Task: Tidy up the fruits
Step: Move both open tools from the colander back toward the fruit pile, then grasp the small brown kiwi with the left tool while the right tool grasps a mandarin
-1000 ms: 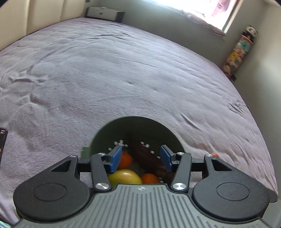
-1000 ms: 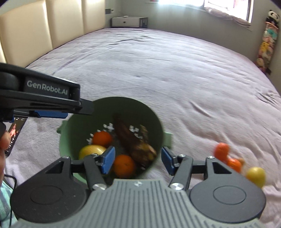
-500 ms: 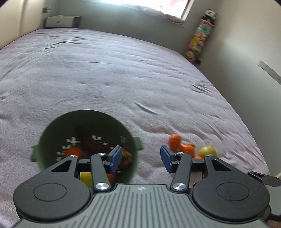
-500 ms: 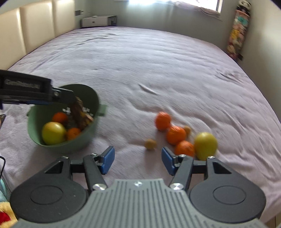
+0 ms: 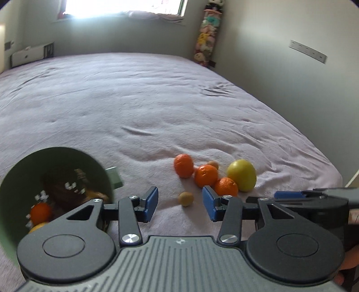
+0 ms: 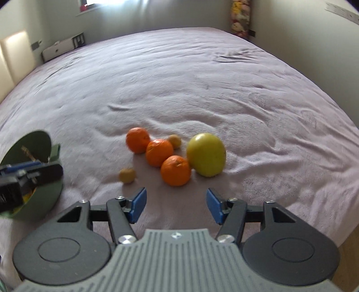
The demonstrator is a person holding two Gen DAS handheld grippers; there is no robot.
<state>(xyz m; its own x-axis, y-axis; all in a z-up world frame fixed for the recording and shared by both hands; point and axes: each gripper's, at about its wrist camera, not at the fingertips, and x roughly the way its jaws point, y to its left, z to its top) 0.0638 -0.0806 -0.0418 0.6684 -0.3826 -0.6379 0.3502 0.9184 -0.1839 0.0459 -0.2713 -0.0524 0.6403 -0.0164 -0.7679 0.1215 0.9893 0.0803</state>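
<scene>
Lilac bedding (image 5: 139, 107) covers a wide bed that fills a pale-walled bedroom, with a bright window (image 5: 121, 6) at the far end and a tall stack of soft toys (image 5: 207, 33) in the corner. On the near part of the bed lies a loose cluster of fruit: three round oranges (image 6: 157, 151) in a diagonal row, touching one another, with a large yellow-green apple (image 6: 206, 154) just beside the nearest orange. A small tan round fruit (image 6: 127, 175) lies a little apart on the near left of the cluster, and a second tan fruit (image 6: 175, 141) sits behind the middle orange. None of these round fruits shows a clear long axis.

Left of the cluster stands a round green bowl with small side handles (image 5: 56, 170); inside it are an orange, something yellow and a dark brown elongated item whose axis slants away toward the right.

The left gripper (image 5: 179, 202) hovers above the bed with its blue-padded fingers (image 5: 150, 203) parted and nothing between them; its jaws have just been closing somewhat. The near tan fruit shows in the gap beyond them. The right gripper (image 6: 176, 205) also has its fingers spread and empty, pointing at the oranges.
</scene>
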